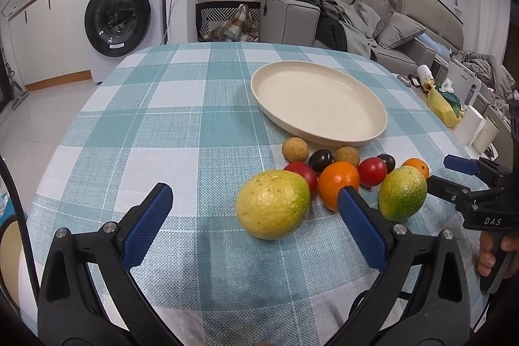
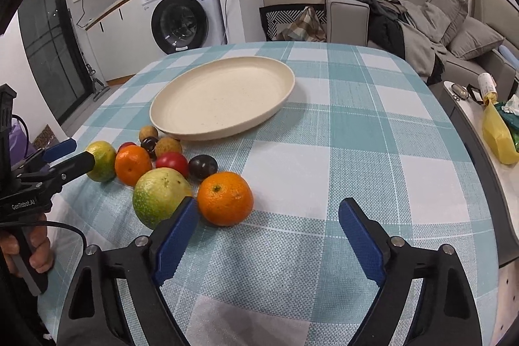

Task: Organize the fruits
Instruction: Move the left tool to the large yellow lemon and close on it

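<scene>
A cream plate lies bare on the checked tablecloth. In front of it sits a cluster of fruit: two oranges, two yellow-green fruits, red tomatoes, dark plums and brown longans. My left gripper is open, with the larger yellow-green fruit between its blue pads, neither pad touching it. My right gripper is also open around an orange that lies close to its left pad. The other green fruit lies just left of that pad.
The second orange, tomatoes and plums crowd between the two grippers. A side table with a yellow bag stands off the right edge. A washing machine and a sofa are behind the table.
</scene>
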`<state>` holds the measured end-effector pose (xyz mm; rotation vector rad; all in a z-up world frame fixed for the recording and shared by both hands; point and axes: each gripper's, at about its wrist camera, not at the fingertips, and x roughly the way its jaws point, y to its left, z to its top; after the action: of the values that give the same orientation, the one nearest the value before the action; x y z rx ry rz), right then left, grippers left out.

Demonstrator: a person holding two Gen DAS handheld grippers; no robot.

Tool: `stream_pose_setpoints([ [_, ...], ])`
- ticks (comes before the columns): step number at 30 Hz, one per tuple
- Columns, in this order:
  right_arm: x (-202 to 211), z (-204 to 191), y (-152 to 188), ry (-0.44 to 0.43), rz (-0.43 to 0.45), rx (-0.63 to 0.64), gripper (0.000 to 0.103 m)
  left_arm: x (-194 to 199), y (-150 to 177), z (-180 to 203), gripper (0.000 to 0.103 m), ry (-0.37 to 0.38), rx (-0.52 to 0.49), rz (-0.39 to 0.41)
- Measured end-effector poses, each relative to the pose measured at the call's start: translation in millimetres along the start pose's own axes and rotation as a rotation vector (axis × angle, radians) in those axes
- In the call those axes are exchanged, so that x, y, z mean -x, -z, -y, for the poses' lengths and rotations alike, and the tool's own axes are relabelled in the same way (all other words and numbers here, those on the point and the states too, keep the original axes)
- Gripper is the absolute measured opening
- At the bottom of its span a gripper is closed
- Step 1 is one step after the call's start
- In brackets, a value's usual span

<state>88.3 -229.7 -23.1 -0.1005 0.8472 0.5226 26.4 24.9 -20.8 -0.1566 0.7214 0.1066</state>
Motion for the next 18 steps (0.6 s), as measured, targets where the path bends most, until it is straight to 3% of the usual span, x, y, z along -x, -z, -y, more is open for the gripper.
stream_pose_setpoints([
  [6,-5.8,-7.6,1.6,-0.003,-0.038,0.038,0.09,-11.5,-0.1,3.3,0.094,0.024,-0.011,-0.058],
  [11,-17.5,-12.9,1.1,0.002,-0.086,0.064,0.083,-18.6,-0.3,4.4,0.086,0.028,-0.016,-0.085],
  [14,-20.4,-14.6,-0.9,0.001,-0.094,0.076,0.082,-21.7,-0.6,1.2,0.076,0.035,0.0,-0.098],
  [18,-22.7,-16.2,-3.4,-0.013,-0.1,0.086,0.079,-25.1,-0.2,-2.3,0.055,0.078,0.019,-0.111],
])
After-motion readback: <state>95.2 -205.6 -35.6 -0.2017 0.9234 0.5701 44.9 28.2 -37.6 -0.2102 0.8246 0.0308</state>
